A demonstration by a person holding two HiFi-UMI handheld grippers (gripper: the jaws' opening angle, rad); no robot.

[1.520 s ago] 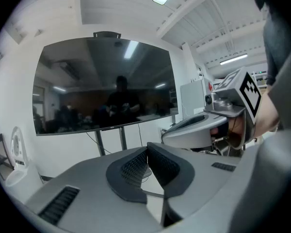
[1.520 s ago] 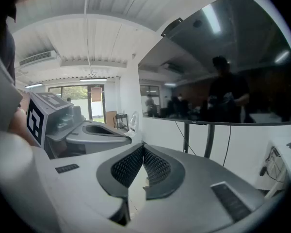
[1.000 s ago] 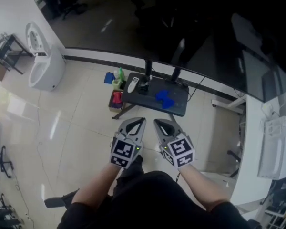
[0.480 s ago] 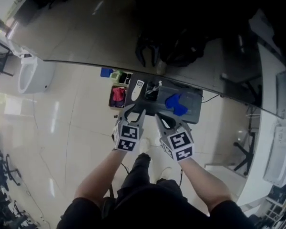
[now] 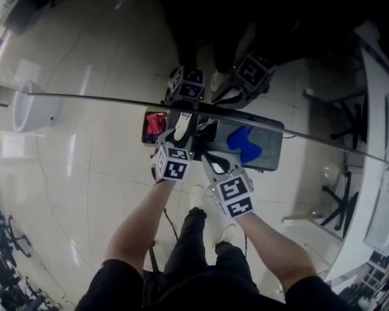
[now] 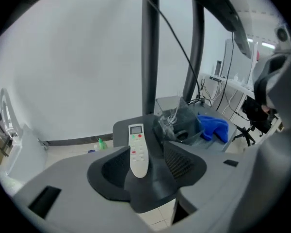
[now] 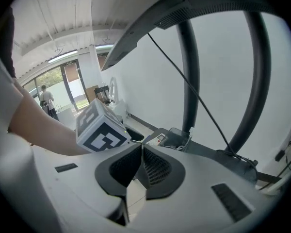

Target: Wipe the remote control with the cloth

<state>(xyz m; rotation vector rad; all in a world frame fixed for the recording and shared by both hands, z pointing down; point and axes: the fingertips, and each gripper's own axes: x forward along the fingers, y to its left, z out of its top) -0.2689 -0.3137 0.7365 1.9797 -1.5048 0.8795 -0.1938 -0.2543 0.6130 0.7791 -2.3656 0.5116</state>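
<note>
A white remote control [image 5: 183,120] [image 6: 138,152] lies at the left end of a small dark table [image 5: 272,149]. To its right on the same table sits a crumpled blue cloth [image 5: 244,144] [image 6: 213,128]. My left gripper [image 5: 181,133] [image 6: 144,145] hangs just over the remote's near end. Its jaws have just been opening and now stand wide, with the remote showing between them and no pad on it. My right gripper [image 5: 211,162] [image 7: 141,144] is short of the table's front edge. Its jaws have just started to part but their tips still meet, and nothing is between them.
A clear box with cables [image 6: 177,118] stands mid-table between remote and cloth. Two black poles [image 6: 149,47] rise behind it before a glossy wall that mirrors my grippers [image 5: 191,83]. A red item [image 5: 155,123] lies on the floor at left. A white desk [image 5: 376,173] is at right.
Both grippers have moved forward and down to the table. The left jaws went from shut to wide open over the remote. The right gripper still trails behind, nearly shut.
</note>
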